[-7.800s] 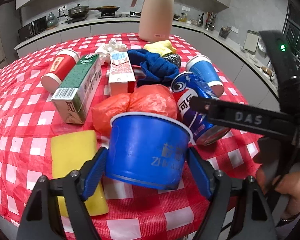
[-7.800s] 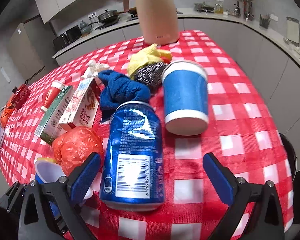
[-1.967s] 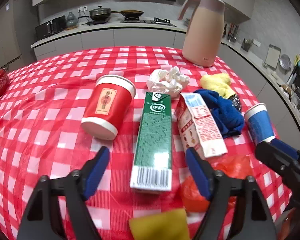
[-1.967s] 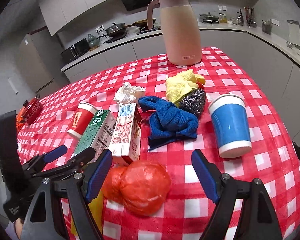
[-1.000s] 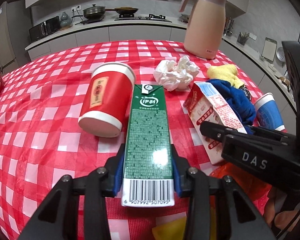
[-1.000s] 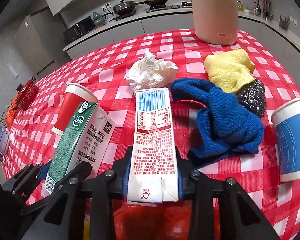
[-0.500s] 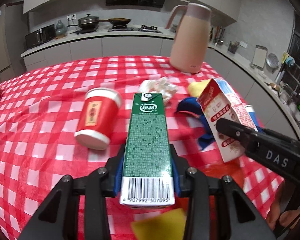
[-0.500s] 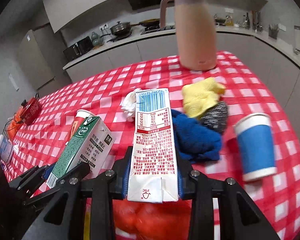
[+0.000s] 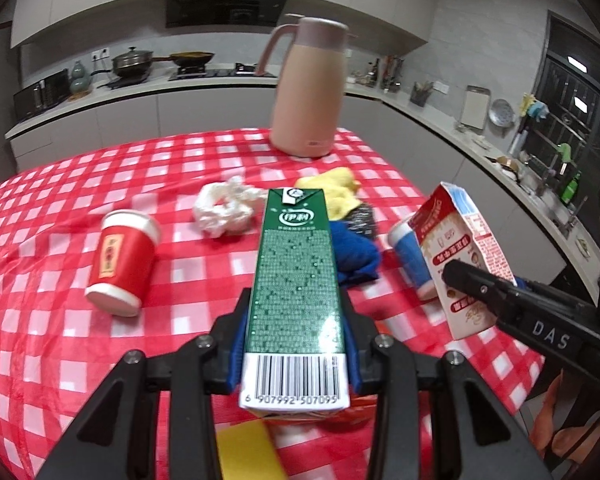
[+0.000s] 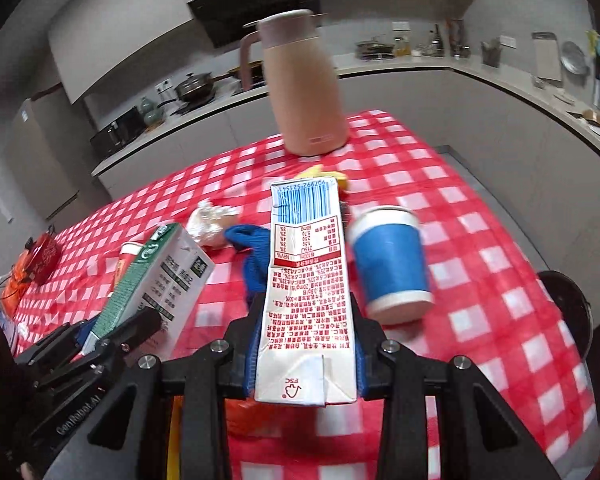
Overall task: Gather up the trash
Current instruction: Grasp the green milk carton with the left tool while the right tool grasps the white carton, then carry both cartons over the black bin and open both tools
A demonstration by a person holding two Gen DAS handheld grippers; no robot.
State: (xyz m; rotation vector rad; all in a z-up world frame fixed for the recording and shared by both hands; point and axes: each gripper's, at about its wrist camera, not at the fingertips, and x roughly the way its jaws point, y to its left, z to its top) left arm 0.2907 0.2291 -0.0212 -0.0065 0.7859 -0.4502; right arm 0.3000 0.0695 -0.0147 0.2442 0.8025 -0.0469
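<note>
Green carton [image 9: 293, 280] clamped between left fingers [image 9: 239, 344] — off table.

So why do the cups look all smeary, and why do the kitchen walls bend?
Left wrist view: red cup smeared by motion blur, green carton sharp. Right wrist view: blue cup blurred, red-and-white carton crisp. Both views: the fisheye lens curves the counters.

Both wrist cameras look forward and down over the table [image 9: 60, 264], each close behind its own carton. They share the jug [image 9: 306, 92] at 12 o'clock; the left view is left of the right.
</note>
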